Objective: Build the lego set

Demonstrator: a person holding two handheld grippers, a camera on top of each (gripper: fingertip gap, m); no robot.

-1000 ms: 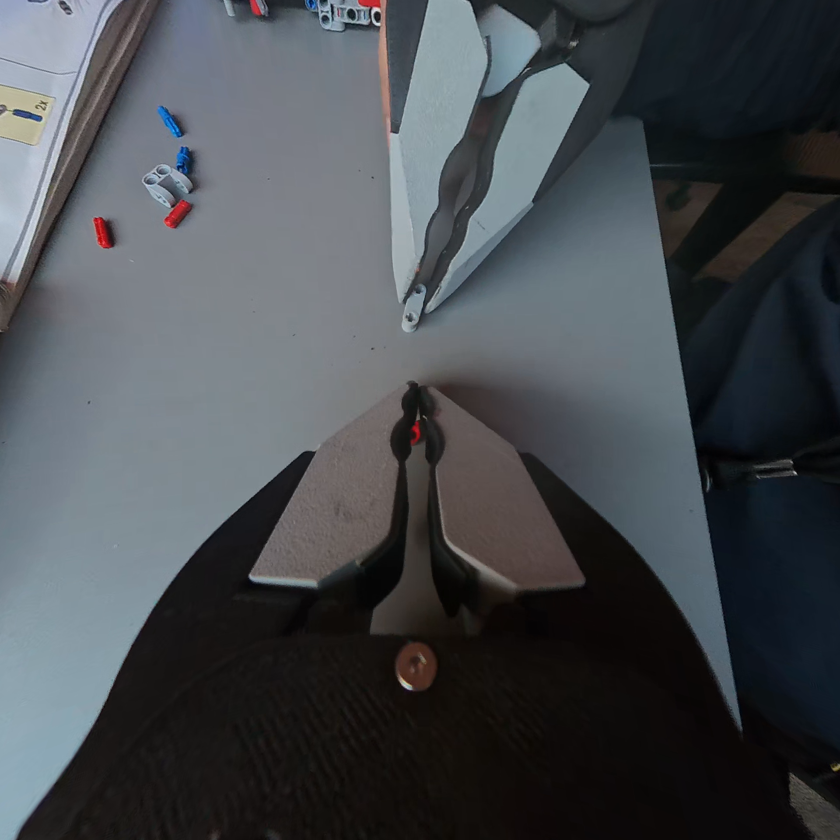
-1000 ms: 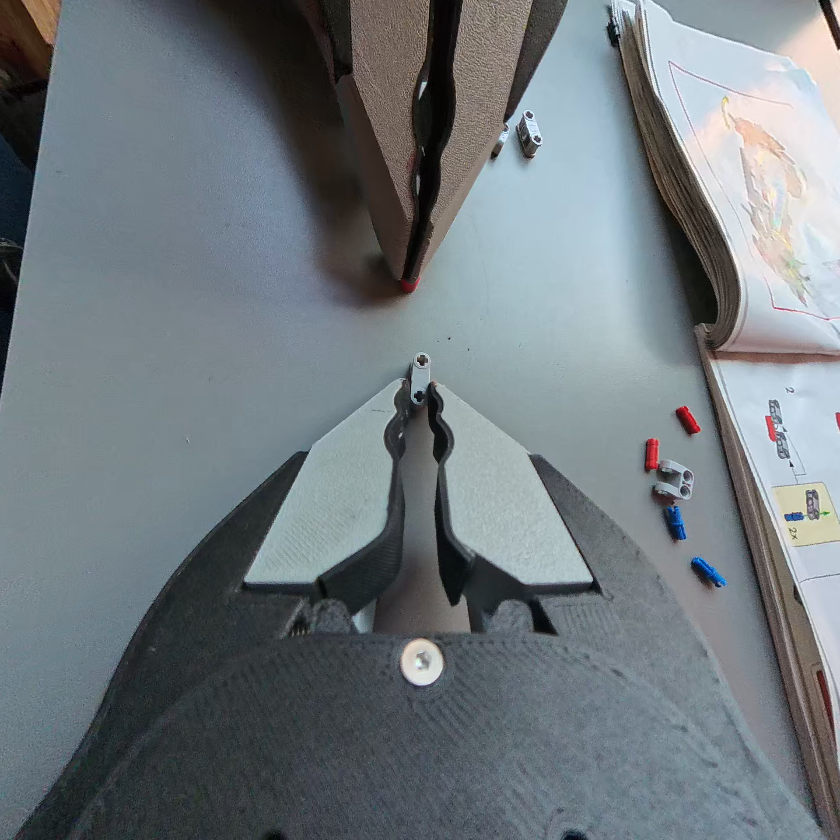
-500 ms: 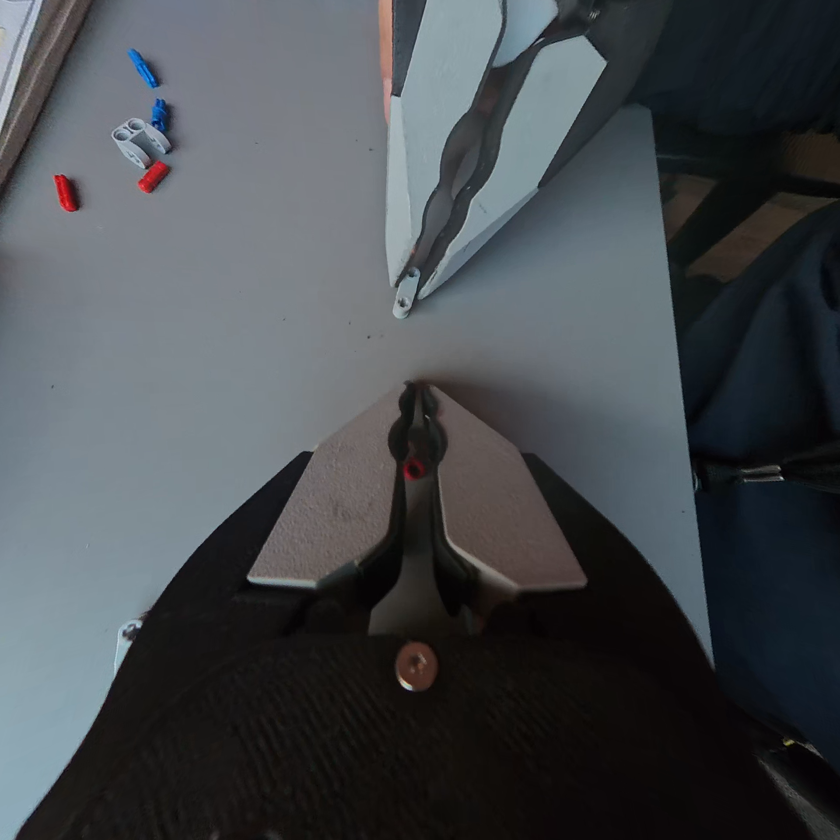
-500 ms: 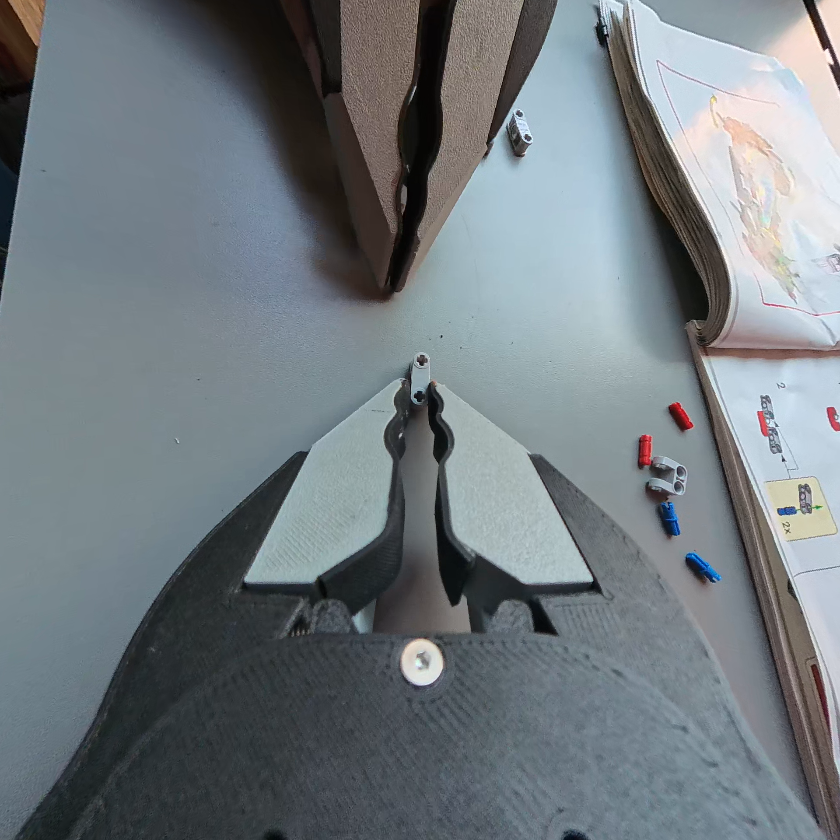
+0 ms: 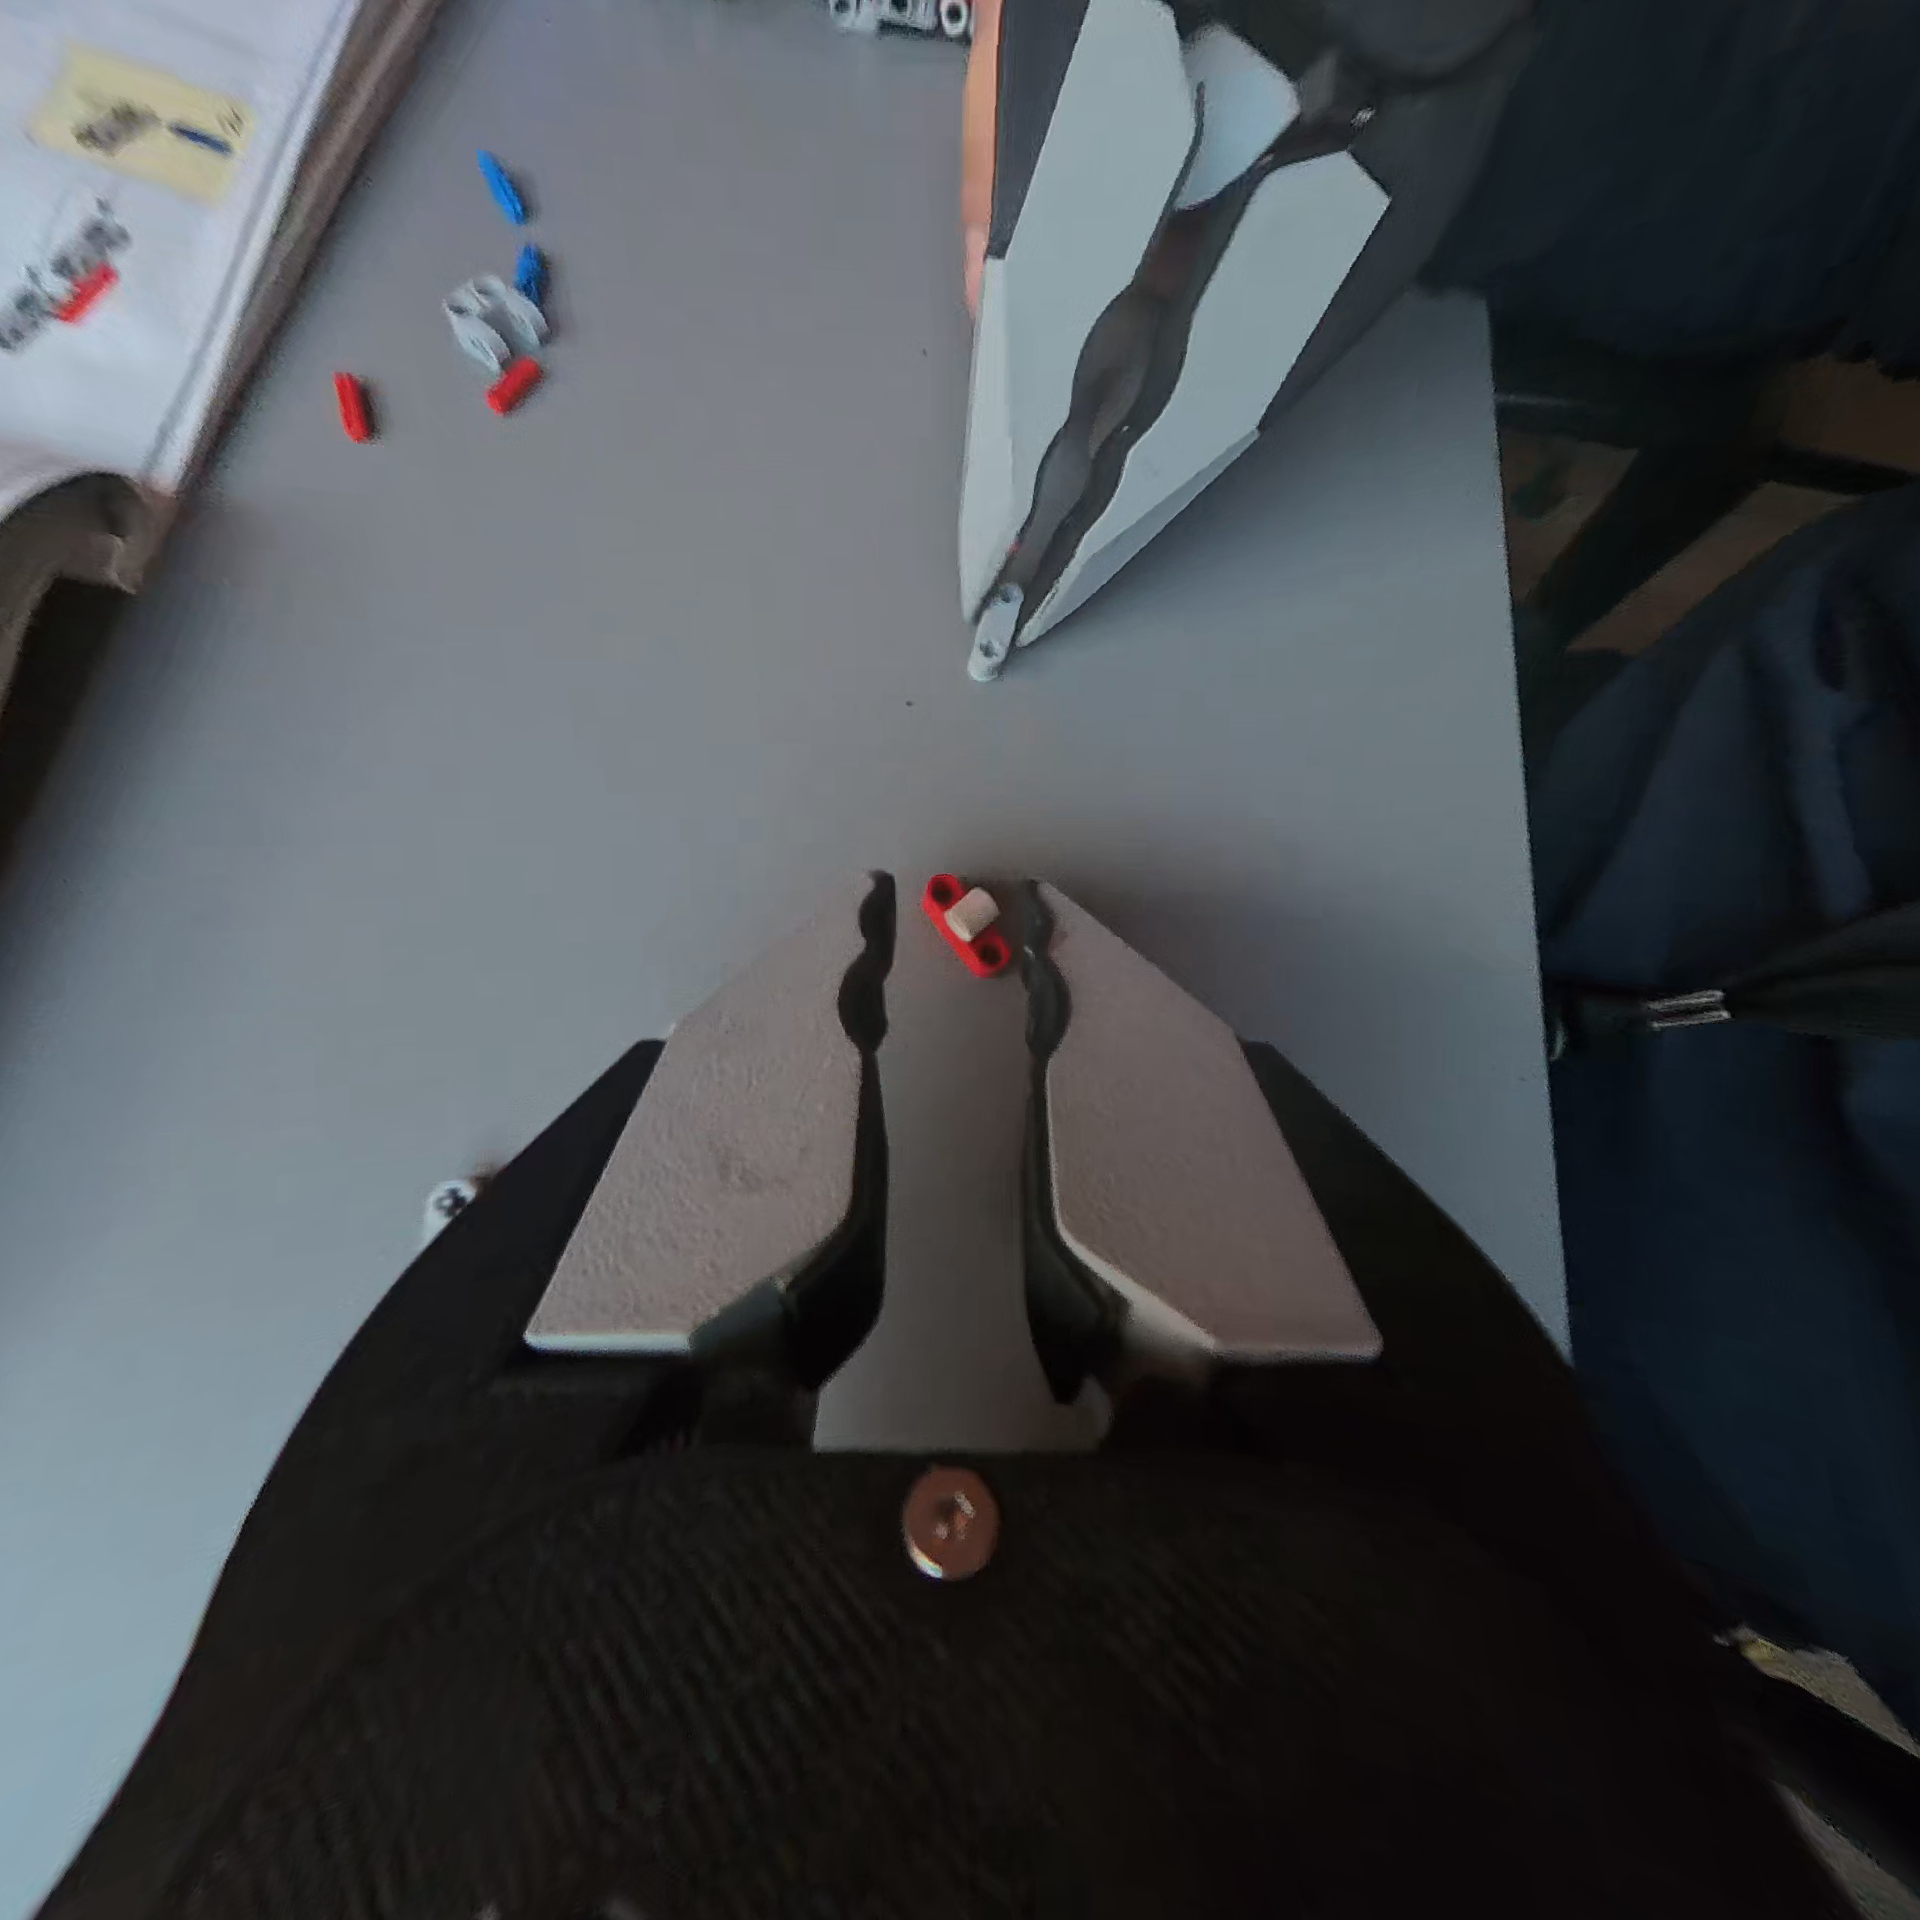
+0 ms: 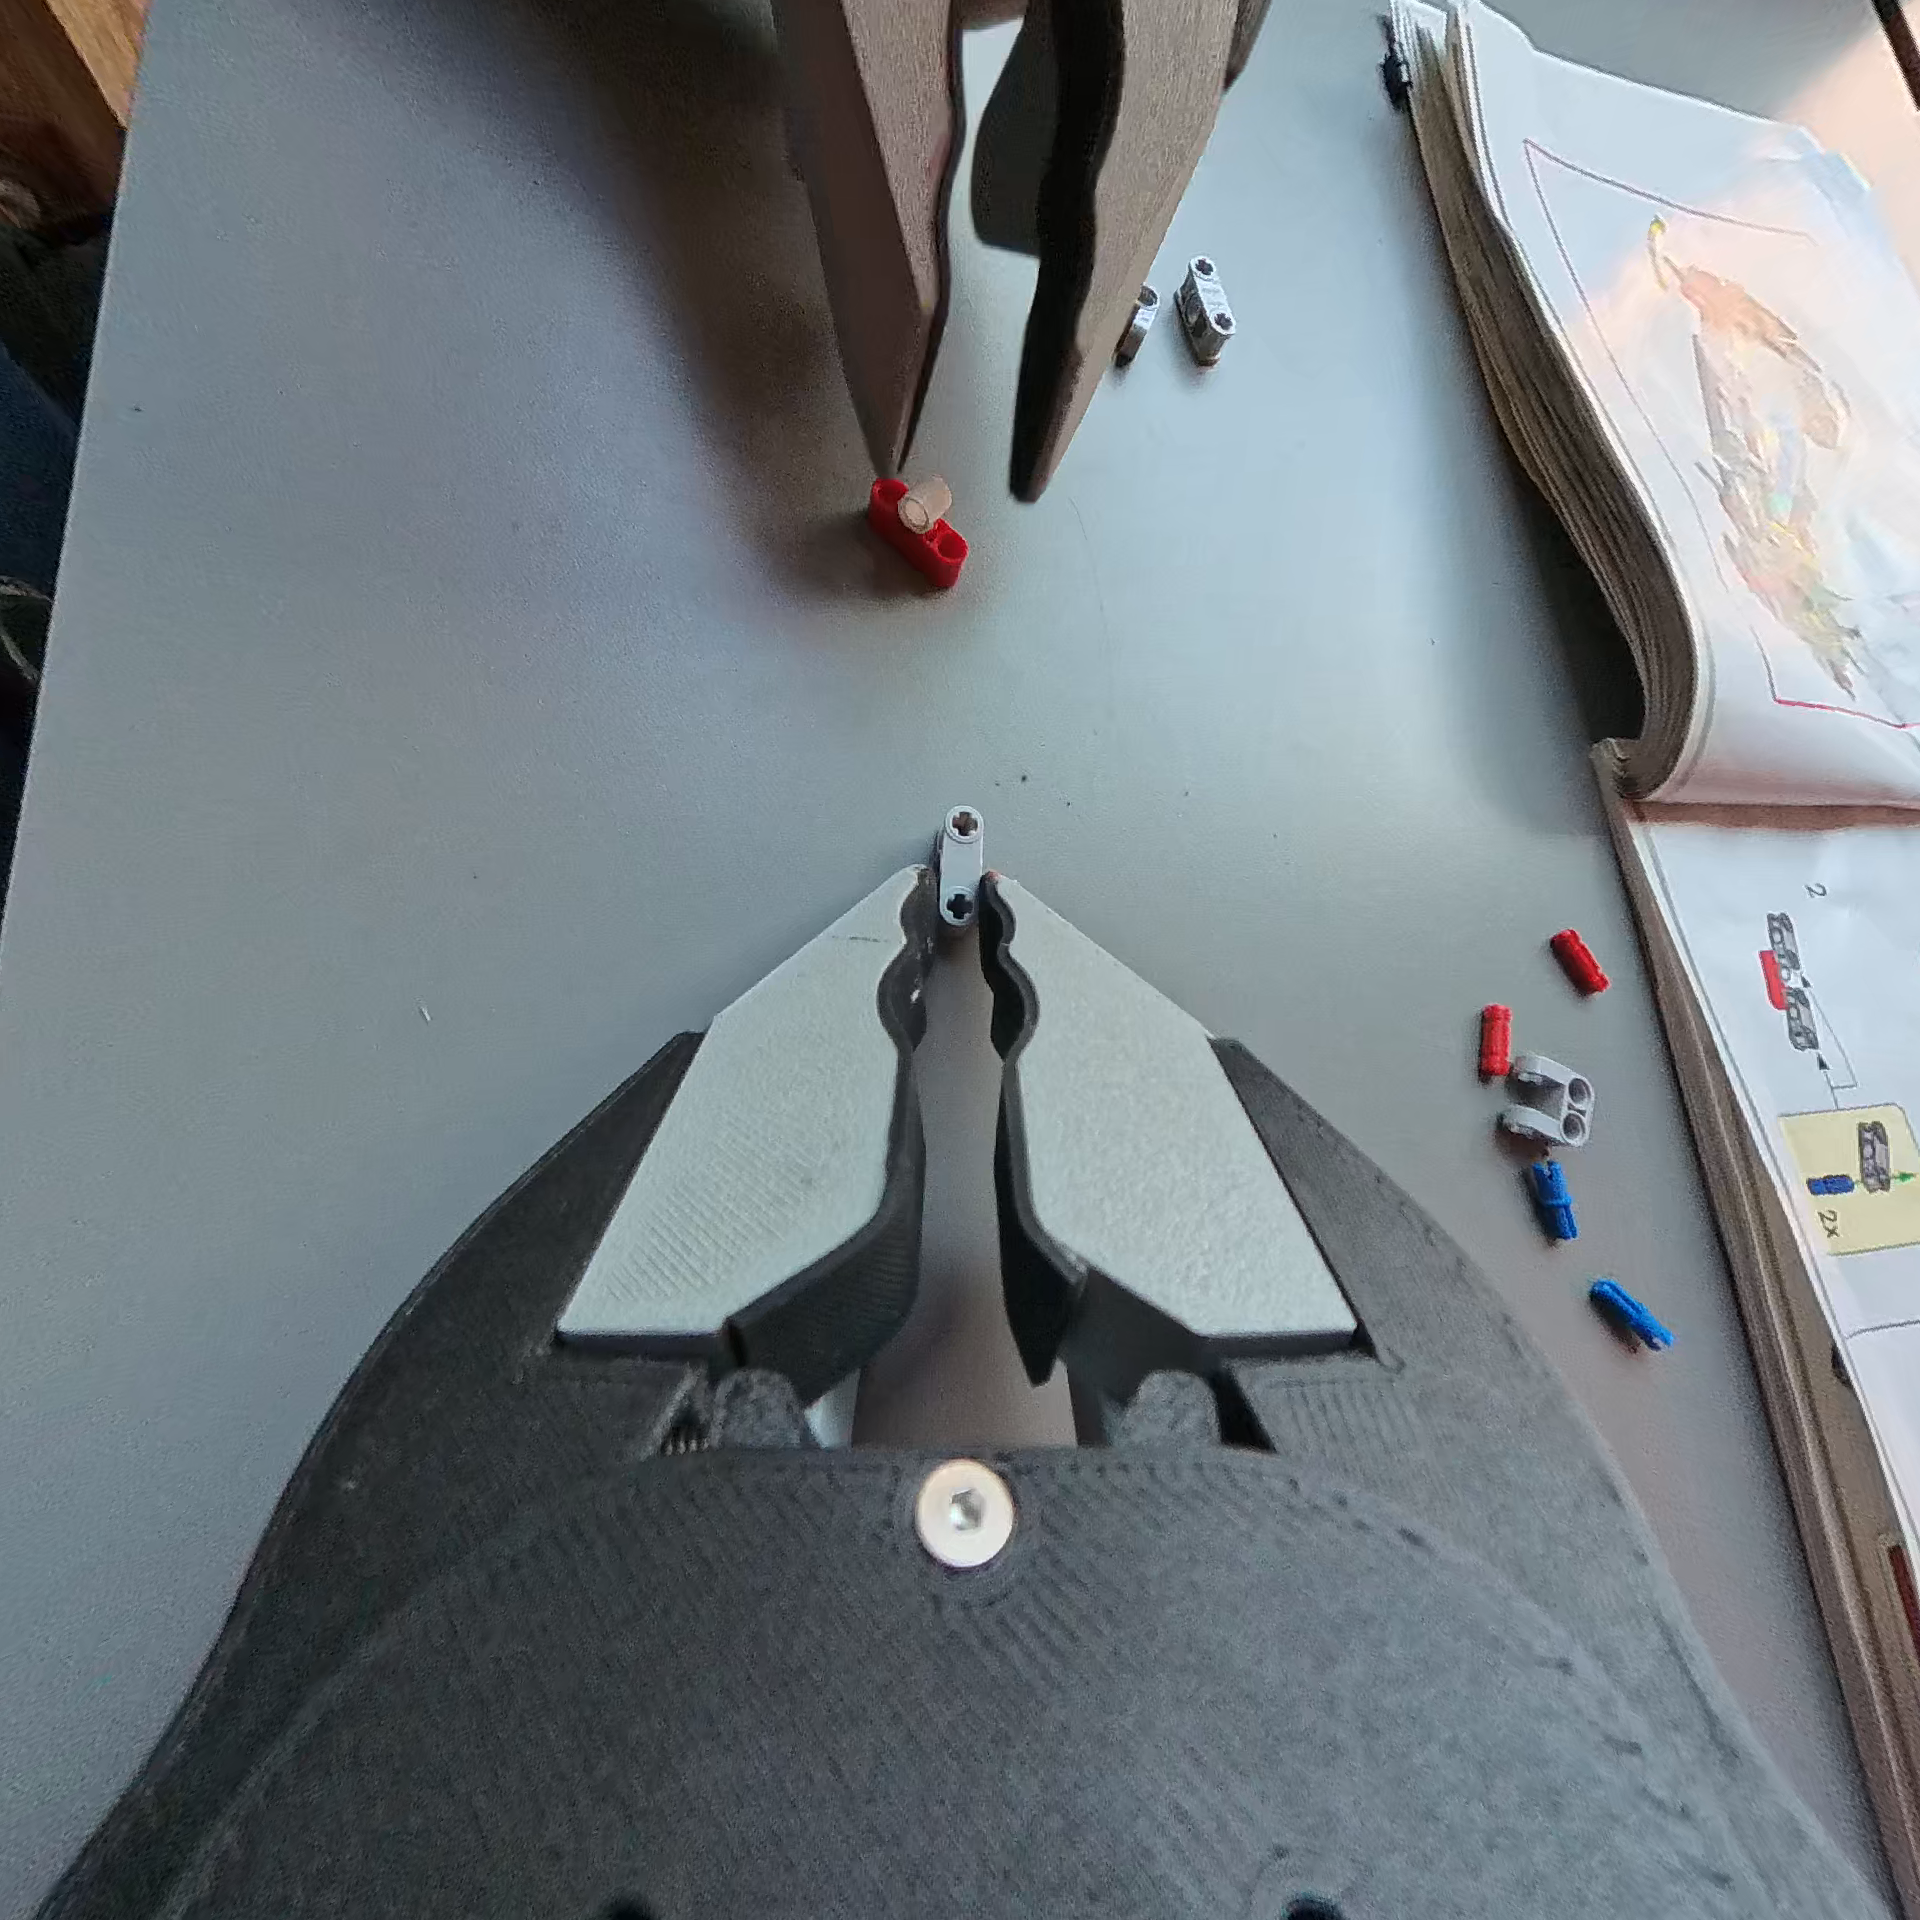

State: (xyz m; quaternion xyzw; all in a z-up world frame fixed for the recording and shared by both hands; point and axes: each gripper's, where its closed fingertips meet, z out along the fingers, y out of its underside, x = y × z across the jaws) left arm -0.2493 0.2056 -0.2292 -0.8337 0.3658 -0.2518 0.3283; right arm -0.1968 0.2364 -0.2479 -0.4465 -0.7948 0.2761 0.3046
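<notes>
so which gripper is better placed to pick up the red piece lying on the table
Left, probably. The left gripper has open jaws with the red piece lying between them, while the right gripper is farther off and already pinching a small grey link.

Left tongs [image 5: 956,914] gape apart, seemingly low; right tongs [image 6: 961,883] pinch nearly closed.

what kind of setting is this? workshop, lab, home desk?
Probably a hobby or office desk set up for toy-brick building: a plain grey tabletop, a thick open instruction booklet at its edge, and small red and blue plastic connector pins scattered beside it.
</notes>
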